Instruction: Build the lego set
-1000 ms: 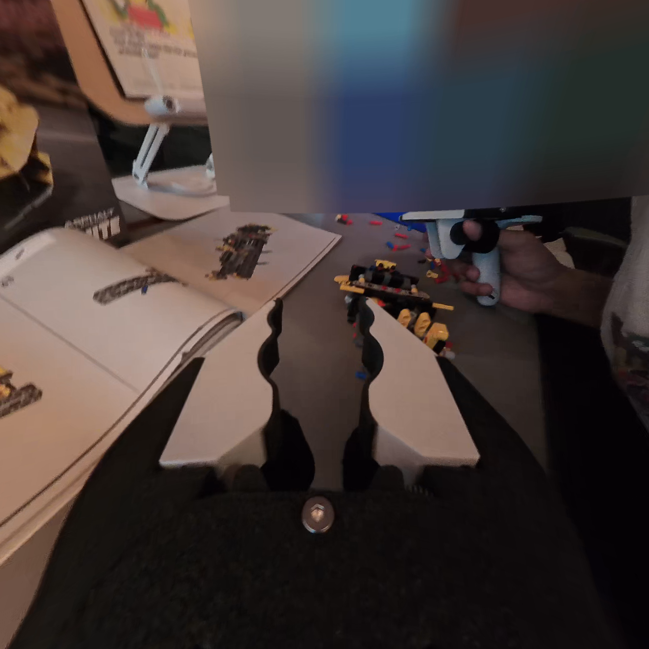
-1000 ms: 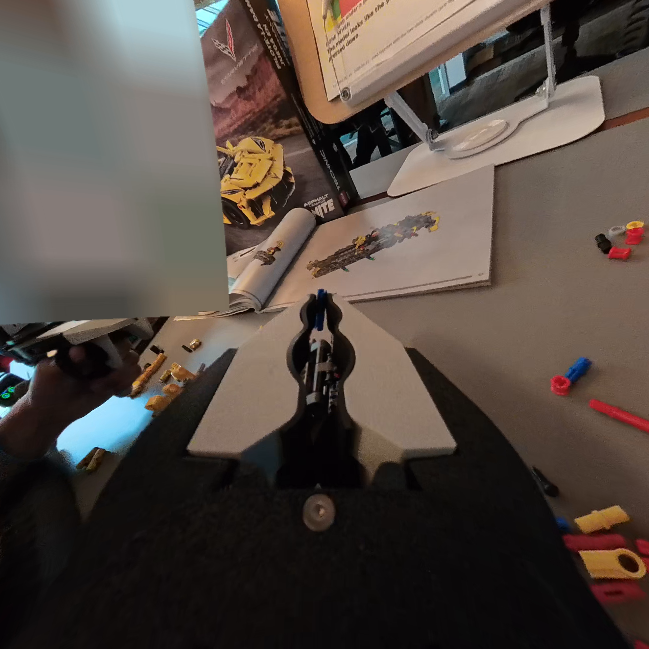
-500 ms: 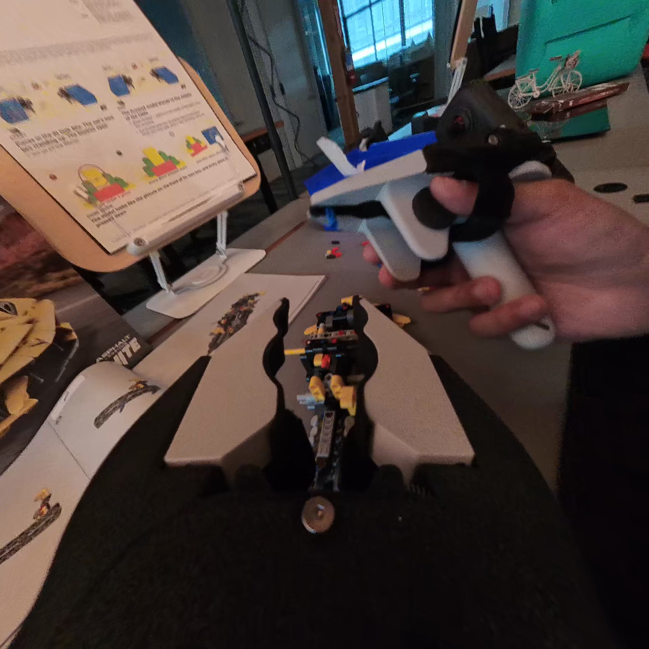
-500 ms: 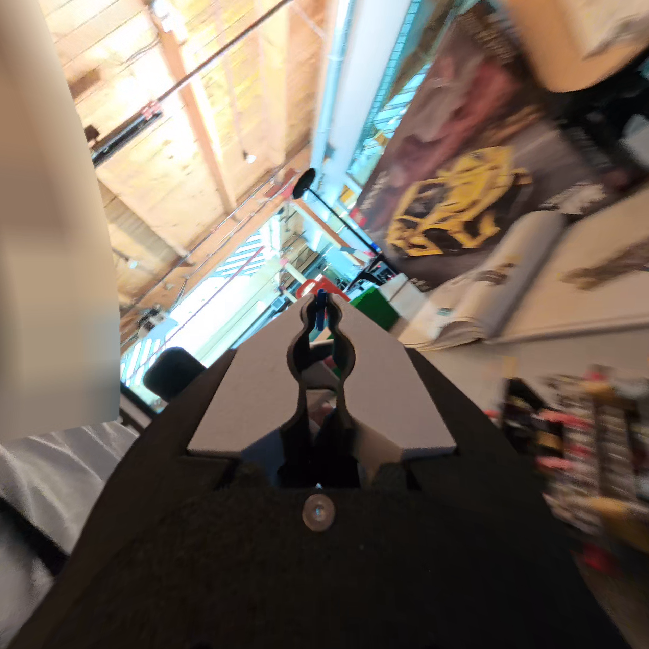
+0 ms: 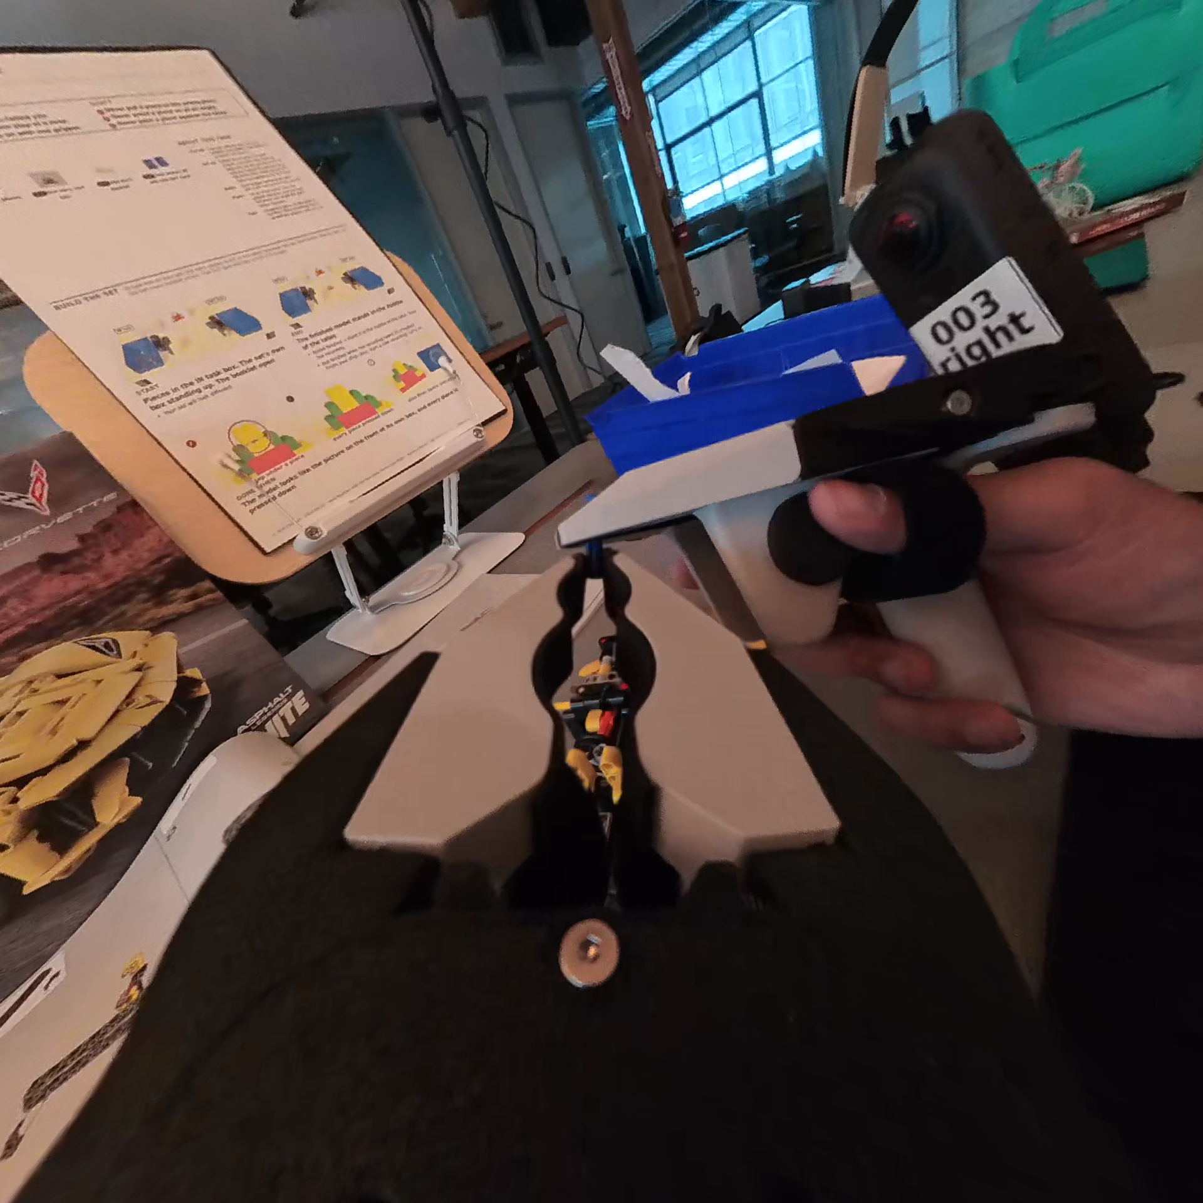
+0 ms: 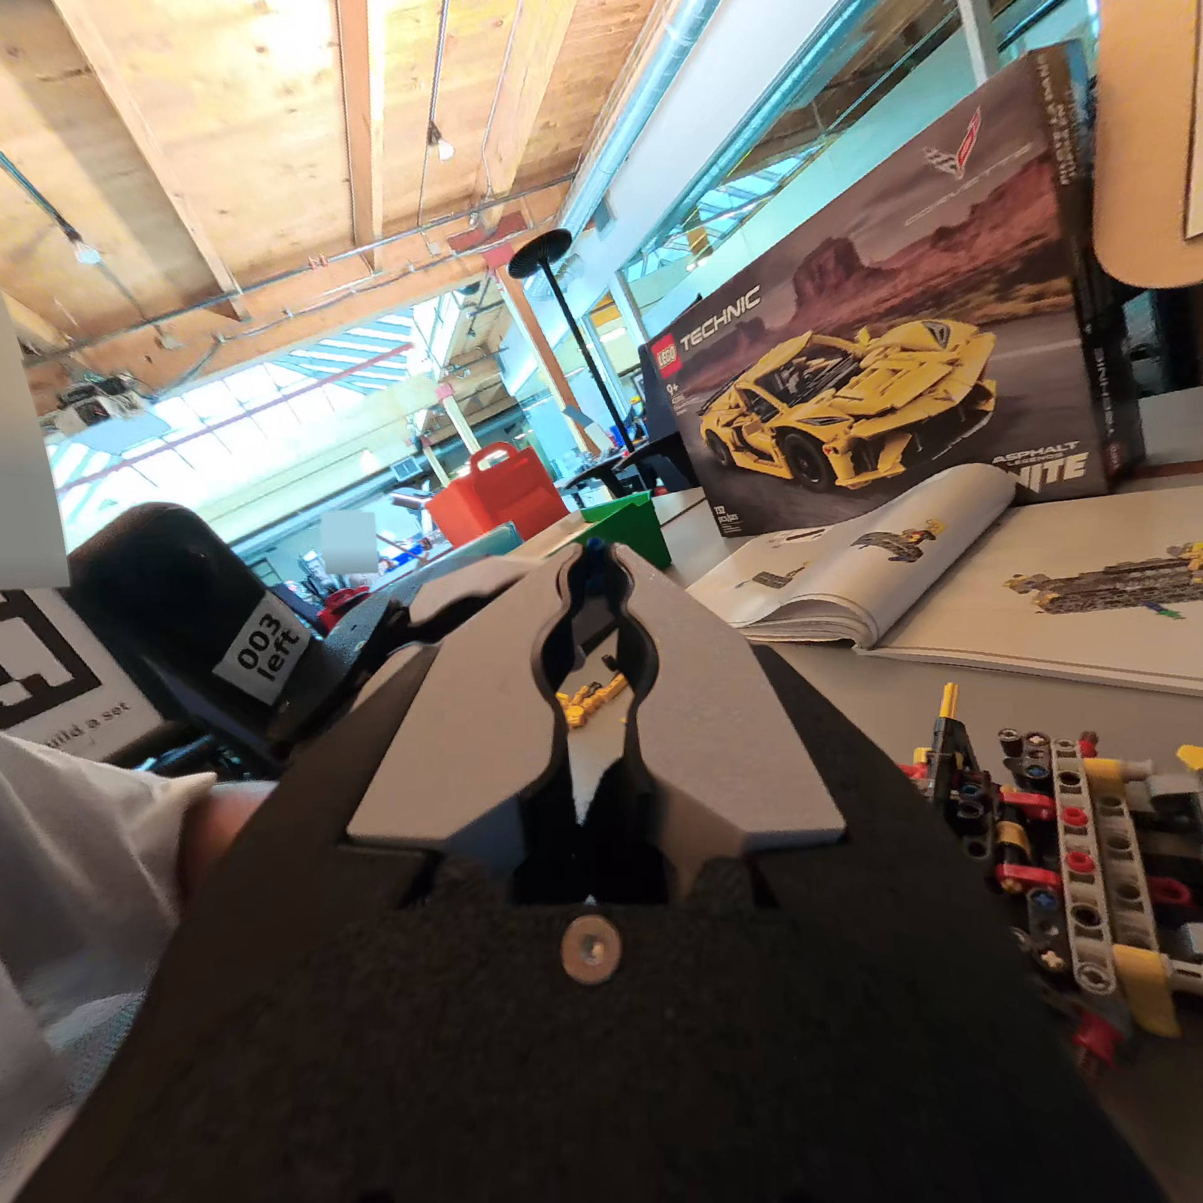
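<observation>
A small blue pin [image 5: 594, 561] sits between the tips of my left gripper [image 5: 595, 576], whose jaws are closed on it. My right gripper [image 5: 573, 535], held in a hand, meets it tip to tip from the right. In the right wrist view my right gripper [image 6: 594, 561] is shut on the same blue pin [image 6: 592, 545], and the left gripper's fingers [image 6: 469, 595] touch it from the left. The black, grey, red and yellow lego assembly [image 6: 1080, 866] lies on the table below right. It also shows through the left finger gap [image 5: 595, 719].
The set's box [image 6: 879, 364] stands at the back with the open booklet [image 6: 911, 586] in front of it. An instruction board on a stand [image 5: 228, 293] is behind. Loose yellow pieces [image 6: 589, 700], a green bin [image 6: 628, 527] and a blue bin [image 5: 748, 390] are on the table.
Both grippers rose and came together tip to tip. My left gripper went from open to closed on the blue pin that the right gripper has held throughout.
</observation>
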### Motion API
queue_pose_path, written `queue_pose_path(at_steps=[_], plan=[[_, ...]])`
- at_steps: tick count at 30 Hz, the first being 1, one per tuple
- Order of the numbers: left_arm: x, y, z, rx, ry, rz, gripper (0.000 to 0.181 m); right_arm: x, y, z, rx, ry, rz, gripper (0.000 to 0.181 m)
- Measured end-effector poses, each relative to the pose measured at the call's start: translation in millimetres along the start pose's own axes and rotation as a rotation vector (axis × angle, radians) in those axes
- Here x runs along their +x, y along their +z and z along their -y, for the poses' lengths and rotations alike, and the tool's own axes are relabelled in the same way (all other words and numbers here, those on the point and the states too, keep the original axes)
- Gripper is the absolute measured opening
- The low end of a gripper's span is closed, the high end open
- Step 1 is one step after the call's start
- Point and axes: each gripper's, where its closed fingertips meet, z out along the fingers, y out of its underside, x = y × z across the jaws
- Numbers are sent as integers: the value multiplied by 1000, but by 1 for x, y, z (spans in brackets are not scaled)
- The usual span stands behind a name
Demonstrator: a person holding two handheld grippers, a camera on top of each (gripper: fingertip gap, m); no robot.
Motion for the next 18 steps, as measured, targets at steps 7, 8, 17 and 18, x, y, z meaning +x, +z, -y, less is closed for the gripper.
queue_pose_path(at_steps=[7,8,17,18], plan=[[-2,-6,-9,-18,329,27,5,-5,-4,-9,-104,41,80,5],[-3,-8,-12,-26,401,37,5,-4,-6,-12,-151,55,92,10],[-2,-13,-37,-93,750,38,5,1,-16,-41,-409,21,141,22],[-1,-13,-37,-90,762,33,5,-1,-16,-45,-424,10,142,21]])
